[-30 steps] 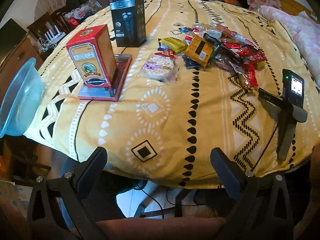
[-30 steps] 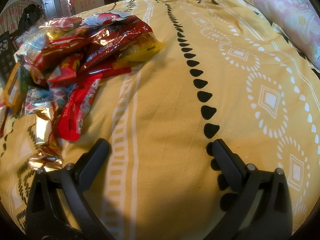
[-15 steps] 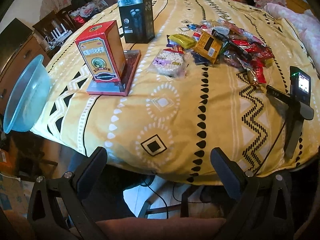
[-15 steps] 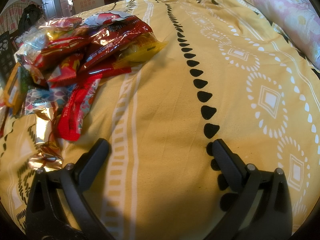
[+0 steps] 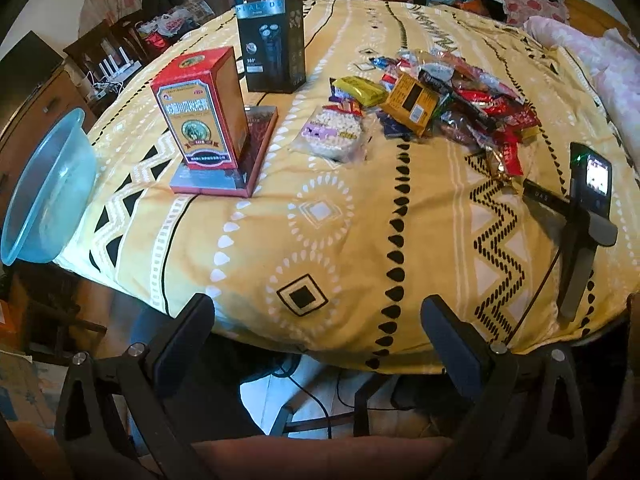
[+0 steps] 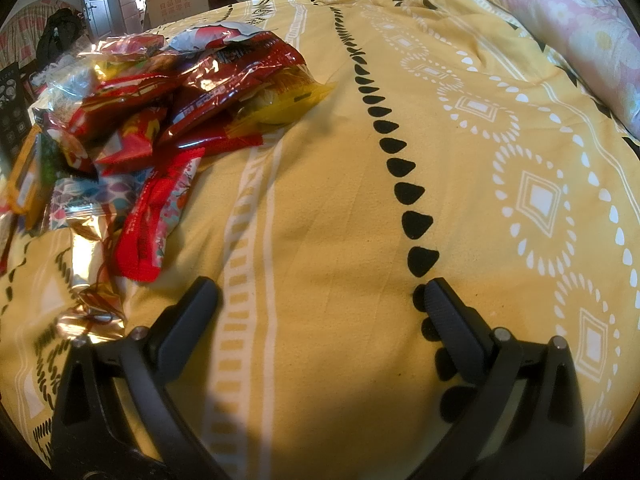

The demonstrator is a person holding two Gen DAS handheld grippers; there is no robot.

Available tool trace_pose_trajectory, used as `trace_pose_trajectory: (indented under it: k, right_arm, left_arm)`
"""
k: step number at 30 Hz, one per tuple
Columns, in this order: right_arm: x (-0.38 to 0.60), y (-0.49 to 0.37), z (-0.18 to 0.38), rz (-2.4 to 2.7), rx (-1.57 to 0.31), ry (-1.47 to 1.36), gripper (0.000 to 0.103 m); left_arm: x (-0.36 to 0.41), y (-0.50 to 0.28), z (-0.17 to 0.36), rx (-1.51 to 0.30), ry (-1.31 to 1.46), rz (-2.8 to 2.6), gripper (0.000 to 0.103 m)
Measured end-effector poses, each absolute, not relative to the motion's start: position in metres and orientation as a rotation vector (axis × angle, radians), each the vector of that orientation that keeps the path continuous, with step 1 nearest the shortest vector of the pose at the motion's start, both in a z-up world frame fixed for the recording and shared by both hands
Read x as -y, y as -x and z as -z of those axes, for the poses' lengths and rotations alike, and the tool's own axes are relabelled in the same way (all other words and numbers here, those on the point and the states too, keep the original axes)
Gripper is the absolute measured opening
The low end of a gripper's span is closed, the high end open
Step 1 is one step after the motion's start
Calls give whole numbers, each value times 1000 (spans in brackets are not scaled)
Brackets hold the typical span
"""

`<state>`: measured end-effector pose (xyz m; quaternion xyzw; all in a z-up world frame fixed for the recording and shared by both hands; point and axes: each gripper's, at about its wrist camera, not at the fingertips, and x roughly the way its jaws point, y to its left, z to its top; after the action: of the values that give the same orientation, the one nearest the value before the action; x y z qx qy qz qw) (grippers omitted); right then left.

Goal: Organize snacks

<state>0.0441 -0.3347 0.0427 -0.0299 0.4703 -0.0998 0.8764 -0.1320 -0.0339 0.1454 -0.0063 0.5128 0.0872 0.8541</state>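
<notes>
A heap of snack packets (image 5: pixel 452 100) lies on the yellow patterned tablecloth (image 5: pixel 340 216), right of centre in the left wrist view. Nearest to it on the left is a clear bag of white puffed snacks (image 5: pixel 334 138). My left gripper (image 5: pixel 316 316) hangs open and empty just off the table's near edge. In the right wrist view the same heap (image 6: pixel 160 120) fills the upper left, mostly red wrappers, with a red packet (image 6: pixel 156 216) closest. My right gripper (image 6: pixel 320 296) rests open and empty low over the cloth, right of the heap. It also shows at the table's right edge (image 5: pixel 576 216).
A red box (image 5: pixel 200 108) stands on a flat red case (image 5: pixel 236 160), with a black box (image 5: pixel 272 44) behind. A pale blue plastic basin (image 5: pixel 44 188) juts past the table's left edge. Pink bedding (image 6: pixel 568 28) lies at the far right. Chairs and clutter stand behind.
My left gripper has pulled back and risen, so the table looks farther away and more of its far side shows. The right gripper and the snack heap have stayed still.
</notes>
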Motion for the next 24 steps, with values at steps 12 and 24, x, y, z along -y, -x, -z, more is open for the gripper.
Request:
trace_pose_trajectory:
  k: [12, 24]
  right_arm:
    - [335, -45, -43, 208, -981, 62, 103]
    - [335, -45, -43, 208, -981, 62, 103]
  left_arm:
    - [16, 110, -172, -1030, 1, -287, 103]
    - [14, 106, -172, -1003, -43, -313, 103]
